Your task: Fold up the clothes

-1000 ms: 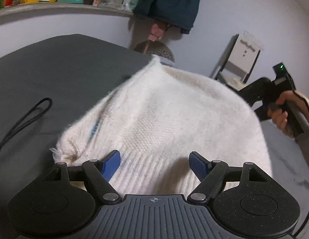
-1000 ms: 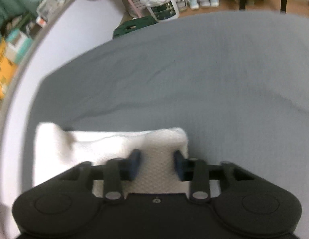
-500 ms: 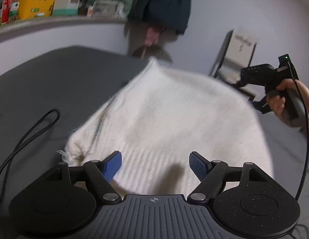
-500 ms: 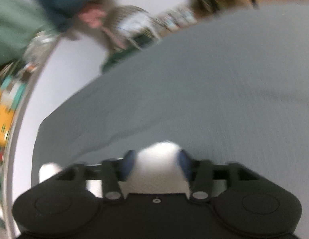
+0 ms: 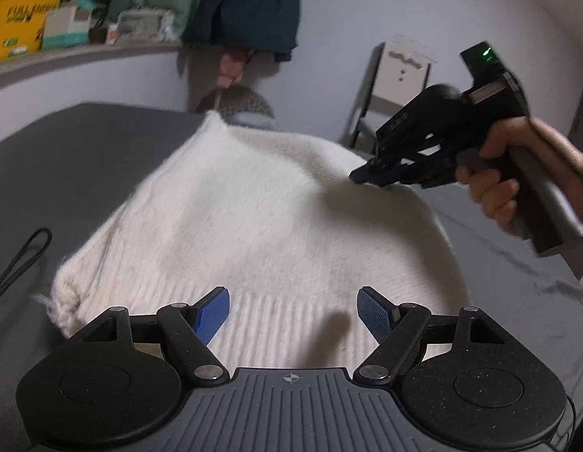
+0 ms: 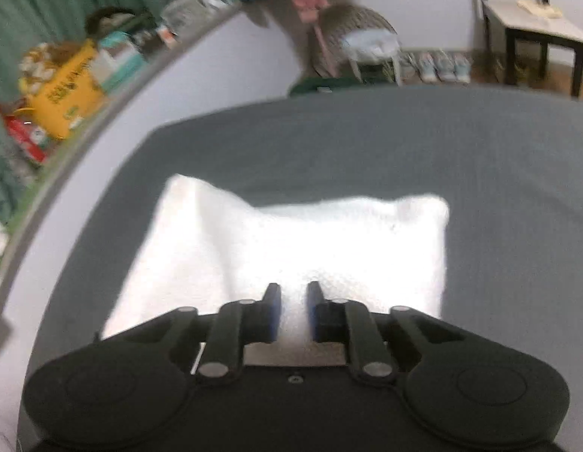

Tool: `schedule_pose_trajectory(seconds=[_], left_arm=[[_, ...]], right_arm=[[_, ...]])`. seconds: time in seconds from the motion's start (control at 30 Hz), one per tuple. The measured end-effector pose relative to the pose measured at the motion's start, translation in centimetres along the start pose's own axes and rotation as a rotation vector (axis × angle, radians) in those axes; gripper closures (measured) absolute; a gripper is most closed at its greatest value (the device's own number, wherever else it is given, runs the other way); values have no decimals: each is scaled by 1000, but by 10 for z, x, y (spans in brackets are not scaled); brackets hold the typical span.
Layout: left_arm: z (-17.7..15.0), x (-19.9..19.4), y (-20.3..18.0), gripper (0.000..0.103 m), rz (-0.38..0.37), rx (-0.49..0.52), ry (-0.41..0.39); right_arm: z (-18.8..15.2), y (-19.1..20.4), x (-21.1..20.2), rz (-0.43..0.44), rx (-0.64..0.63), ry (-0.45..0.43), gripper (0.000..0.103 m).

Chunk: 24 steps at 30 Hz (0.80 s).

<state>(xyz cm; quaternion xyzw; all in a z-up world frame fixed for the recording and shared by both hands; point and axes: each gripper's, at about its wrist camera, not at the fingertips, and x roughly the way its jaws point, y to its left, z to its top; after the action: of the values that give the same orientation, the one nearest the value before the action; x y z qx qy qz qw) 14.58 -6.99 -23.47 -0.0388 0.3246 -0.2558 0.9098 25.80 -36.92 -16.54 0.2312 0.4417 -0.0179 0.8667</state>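
A folded white knit sweater [image 5: 261, 226] lies on the dark grey surface [image 5: 65, 158]; its ribbed hem faces my left gripper. My left gripper [image 5: 293, 310] is open and empty just above the hem. My right gripper [image 5: 374, 177] comes in from the right, its tips at the sweater's far right edge. In the right wrist view the sweater [image 6: 310, 241] fills the middle, and the right gripper [image 6: 293, 301] has its jaws drawn close on a ridge of the knit.
A black cord loop [image 5: 20, 260] lies on the surface at the left. A shelf with boxes [image 5: 28, 26] and hanging clothes [image 5: 253, 3] stand behind. A chair [image 5: 396, 86] and a basket [image 5: 246, 105] stand beyond the far edge.
My right gripper has swung in over the sweater's far right edge and its jaws have narrowed on the knit. The left gripper stays open at the hem.
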Motion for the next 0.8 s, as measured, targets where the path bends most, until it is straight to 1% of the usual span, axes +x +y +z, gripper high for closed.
schedule_pose_trajectory(seconds=[0.07, 0.17, 0.23, 0.3, 0.37, 0.4, 0.43, 0.5, 0.53, 0.57, 0.67, 0.7, 0.77, 0.8], left_arm=[[-1, 1, 2, 25, 20, -13, 12], [-4, -4, 2, 25, 32, -23, 5], [-4, -6, 0, 25, 30, -37, -13], [-3, -12, 1, 25, 34, -46, -41], [-1, -13, 5, 25, 61, -56, -55], [-1, -12, 7, 25, 80, -68, -45], [-1, -10, 9, 25, 99, -80, -35], [-4, -7, 14, 25, 115, -101, -4], [-6, -7, 15, 25, 120, -102, 4], [-7, -7, 15, 25, 125, -97, 6], [-8, -8, 14, 25, 147, -96, 10], [-8, -9, 15, 25, 150, -105, 11], [-8, -10, 20, 25, 146, -134, 15], [-8, -11, 21, 25, 141, -149, 18]], right_arm=[[0, 2, 23, -9, 12, 20, 102], [-6, 14, 37, -68, -18, 9, 103], [-5, 25, 37, -106, -55, 7, 103], [-3, 31, 24, -112, -81, -1, 101], [-4, 34, 3, -72, -97, -49, 90], [-5, 37, -5, -51, -109, -78, 76], [-5, 41, -12, -32, -124, -107, 66], [-5, 49, -14, -32, -155, -135, 66], [-2, 53, -7, -43, -160, -129, 66], [2, 56, 3, -54, -157, -113, 66], [13, 57, 52, -113, -114, -7, 66], [15, 58, 67, -138, -107, 11, 66], [19, 65, 81, -170, -133, 11, 63], [24, 70, 83, -180, -142, 15, 60]])
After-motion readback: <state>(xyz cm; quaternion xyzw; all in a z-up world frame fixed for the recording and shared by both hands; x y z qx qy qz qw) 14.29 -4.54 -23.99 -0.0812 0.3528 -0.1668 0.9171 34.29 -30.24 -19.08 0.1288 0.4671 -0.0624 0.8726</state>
